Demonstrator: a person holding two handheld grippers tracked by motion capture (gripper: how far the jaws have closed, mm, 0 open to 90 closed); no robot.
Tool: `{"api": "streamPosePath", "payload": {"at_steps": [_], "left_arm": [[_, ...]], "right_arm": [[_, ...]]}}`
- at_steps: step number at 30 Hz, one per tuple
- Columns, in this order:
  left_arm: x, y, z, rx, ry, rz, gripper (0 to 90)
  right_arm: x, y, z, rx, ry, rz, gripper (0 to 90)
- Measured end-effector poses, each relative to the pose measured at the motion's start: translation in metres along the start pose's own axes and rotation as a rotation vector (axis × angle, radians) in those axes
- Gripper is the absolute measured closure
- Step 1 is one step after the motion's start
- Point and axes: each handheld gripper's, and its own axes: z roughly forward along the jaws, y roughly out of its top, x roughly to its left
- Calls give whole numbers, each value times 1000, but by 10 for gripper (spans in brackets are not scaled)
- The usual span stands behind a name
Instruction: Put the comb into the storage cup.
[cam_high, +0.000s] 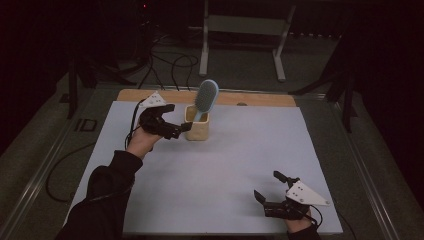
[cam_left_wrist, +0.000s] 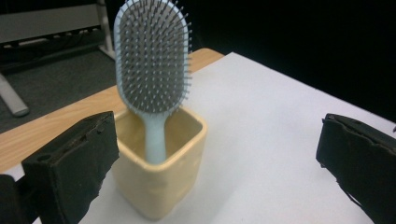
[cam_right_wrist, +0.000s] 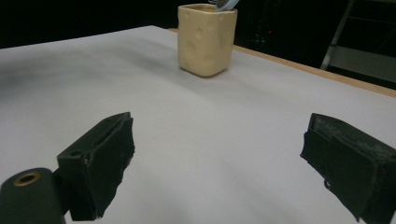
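A pale blue hairbrush (cam_high: 206, 96) stands handle-down in a square cream-yellow cup (cam_high: 196, 129) at the far middle of the white table cover (cam_high: 225, 160). My left gripper (cam_high: 181, 116) is open just left of the cup, one jaw close to its left wall. In the left gripper view the brush (cam_left_wrist: 152, 60) and the cup (cam_left_wrist: 159, 179) sit between the wide-apart jaws of that gripper (cam_left_wrist: 217, 154), nearer the left one. My right gripper (cam_high: 266, 184) is open near the front right edge, with nothing in it. In the right gripper view the cup (cam_right_wrist: 205, 39) stands far ahead of the gripper (cam_right_wrist: 219, 140).
A wooden strip (cam_high: 260, 99) of tabletop runs along the far edge of the cover. Beyond it, a grey metal stand (cam_high: 245, 25) and black cables (cam_high: 170, 65) lie on the dark floor. Metal rails flank the table on both sides.
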Motion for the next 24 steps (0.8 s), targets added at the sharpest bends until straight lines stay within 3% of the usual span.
{"api": "streamPosePath", "payload": {"at_steps": [24], "left_arm": [[-2, -53, -57, 10, 50, -2, 0]], "right_arm": [[2, 1, 1, 1, -2, -7, 86]]}}
